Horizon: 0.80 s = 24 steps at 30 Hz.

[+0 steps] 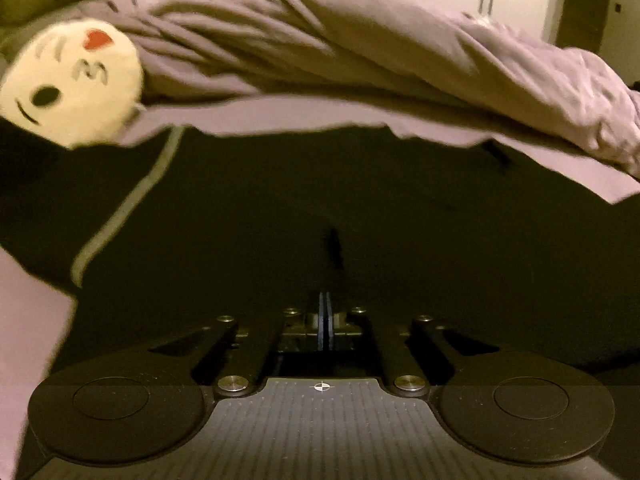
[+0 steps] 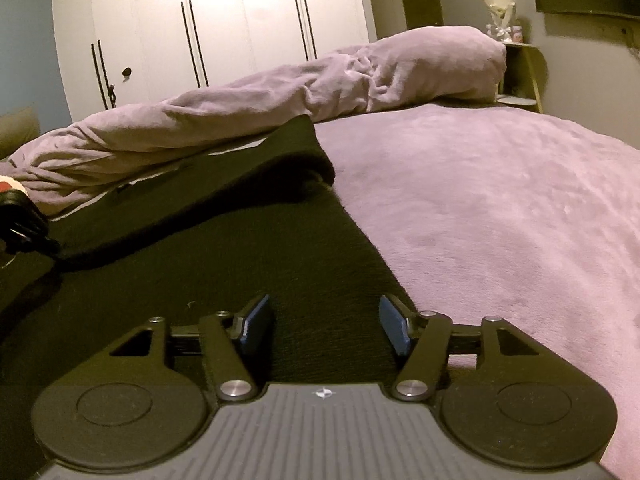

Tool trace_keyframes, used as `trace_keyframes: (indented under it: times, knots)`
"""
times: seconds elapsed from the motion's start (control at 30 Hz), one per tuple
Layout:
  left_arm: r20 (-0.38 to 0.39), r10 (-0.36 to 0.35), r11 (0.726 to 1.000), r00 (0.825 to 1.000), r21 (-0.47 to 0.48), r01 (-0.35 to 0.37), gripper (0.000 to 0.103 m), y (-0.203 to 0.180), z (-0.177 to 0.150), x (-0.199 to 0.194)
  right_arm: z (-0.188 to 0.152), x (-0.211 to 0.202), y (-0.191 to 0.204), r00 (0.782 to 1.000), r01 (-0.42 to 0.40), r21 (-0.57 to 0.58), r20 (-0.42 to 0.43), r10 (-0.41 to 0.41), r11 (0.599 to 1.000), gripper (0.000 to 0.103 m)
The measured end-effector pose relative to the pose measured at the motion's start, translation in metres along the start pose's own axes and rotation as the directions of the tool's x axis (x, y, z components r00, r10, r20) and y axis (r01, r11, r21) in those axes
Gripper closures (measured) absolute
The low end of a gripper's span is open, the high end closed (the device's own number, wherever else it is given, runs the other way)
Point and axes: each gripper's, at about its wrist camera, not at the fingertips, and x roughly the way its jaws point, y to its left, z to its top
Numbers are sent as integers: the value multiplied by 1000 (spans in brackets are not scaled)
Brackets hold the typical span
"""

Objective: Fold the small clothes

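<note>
Left tongs (image 1: 324,320) pinch black garment (image 1: 360,208); right tongs (image 2: 326,326) gape

A round emoji cushion (image 1: 72,80) rests against a rumpled lilac duvet (image 1: 340,48).

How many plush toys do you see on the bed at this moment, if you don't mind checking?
1: the cream plush toy with a face lies at the left of the left wrist view, against the bunched purple blanket. Others may be hidden beneath that blanket.

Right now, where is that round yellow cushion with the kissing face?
In the left wrist view, the yellow cushion sits at the upper left, against the rumpled purple blanket and partly over the black garment.
</note>
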Motion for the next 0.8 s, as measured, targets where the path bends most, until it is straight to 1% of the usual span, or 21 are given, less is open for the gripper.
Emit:
trace_keyframes:
  times: [0.07,0.13,0.17,0.2,0.27,0.3,0.37,0.47,0.5,0.53,0.57,0.6,0.63,0.7,0.8]
  knots:
    - [-10,-4,1000,1000,-6,4,99,9,2,-1,0,0,0,1000,-7,-4,-1,7,1000,38]
    - [-22,-42,999,999,-15,41,90,15,0,-3,0,0,0,1000,-17,-4,-1,17,1000,35]
    - [-23,-54,998,998,-12,54,79,16,-2,-4,0,0,1,1000,-24,-6,-2,24,1000,32]
    - [-25,-68,998,997,-7,68,62,16,-4,-4,0,0,1,1000,-24,-9,-2,24,1000,32]
    - [-14,-99,995,995,1,99,49,14,-10,-5,-1,0,4,1000,-16,-22,-3,16,1000,31]
    - [-13,-116,993,993,2,116,49,13,-12,-4,-1,1,6,1000,-14,-30,-2,14,999,30]
    - [-38,-152,988,988,-4,152,49,9,-14,2,-2,2,8,1000,-10,-44,-3,9,999,27]
    - [-75,-183,983,980,-40,181,49,3,-15,18,-2,3,11,1000,-14,-63,-4,14,998,23]
    - [-76,-182,983,980,-48,179,54,1,-14,23,-2,4,11,1000,-17,-67,-4,17,998,22]
    - [-71,-179,983,981,-56,175,62,0,-13,27,-2,4,11,1000,-18,-69,-5,18,997,22]
    - [-66,-178,983,982,-61,174,71,-2,-11,29,-2,4,11,1000,-19,-70,-5,19,997,21]
    - [-61,-171,984,983,-62,168,83,-4,-9,30,-3,4,10,1000,-21,-69,-3,21,997,21]
    - [-59,-177,983,983,-58,173,88,-5,-7,31,-3,3,10,1000,-23,-65,-1,23,998,21]
    - [-40,-170,985,985,-37,169,90,-7,-4,26,-3,3,10,1000,-25,-61,3,25,998,21]
    - [23,-155,988,988,22,155,89,-1,0,16,-4,4,12,1000,-15,-74,1,15,997,21]
